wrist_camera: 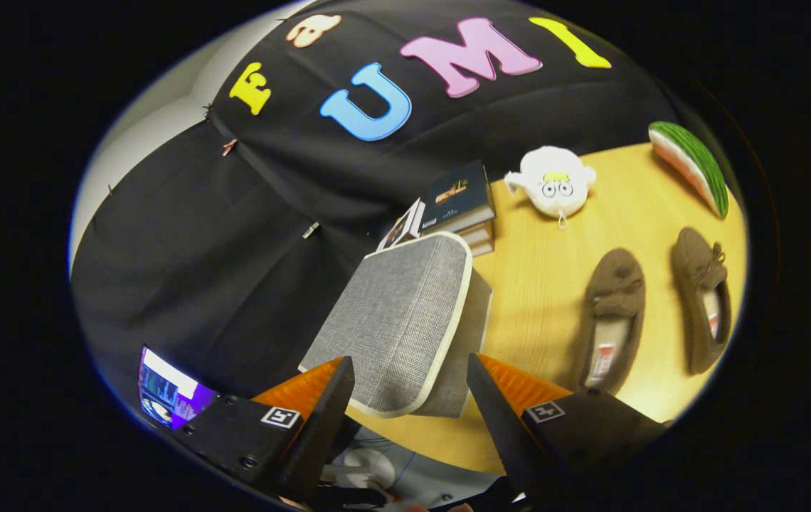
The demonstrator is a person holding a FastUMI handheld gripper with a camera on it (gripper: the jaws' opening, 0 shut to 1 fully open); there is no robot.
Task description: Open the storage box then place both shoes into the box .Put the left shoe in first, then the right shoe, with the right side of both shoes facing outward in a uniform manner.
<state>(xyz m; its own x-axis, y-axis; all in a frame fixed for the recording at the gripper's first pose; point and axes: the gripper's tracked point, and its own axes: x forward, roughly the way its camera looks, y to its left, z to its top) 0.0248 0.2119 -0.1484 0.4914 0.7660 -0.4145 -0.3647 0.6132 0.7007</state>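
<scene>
- Sitting just ahead of the gripper (410, 380), between its parted, empty fingers: grey fabric storage box (400, 323), lid shut.
- Two brown shoes (613, 318) (704, 299) lie beyond the box, toes pointing away.
- Wooden table (541, 277) under all.

The storage box (405, 313) is showing rough grey woven cloth with a smooth pale trim. The two shoes (654, 306) are looking soft and fuzzy, like matt suede. The worktop (541, 277) is showing smooth light wood. The white toy (555, 181) is looking fluffy. The books (459, 203) are looking glossy.
</scene>
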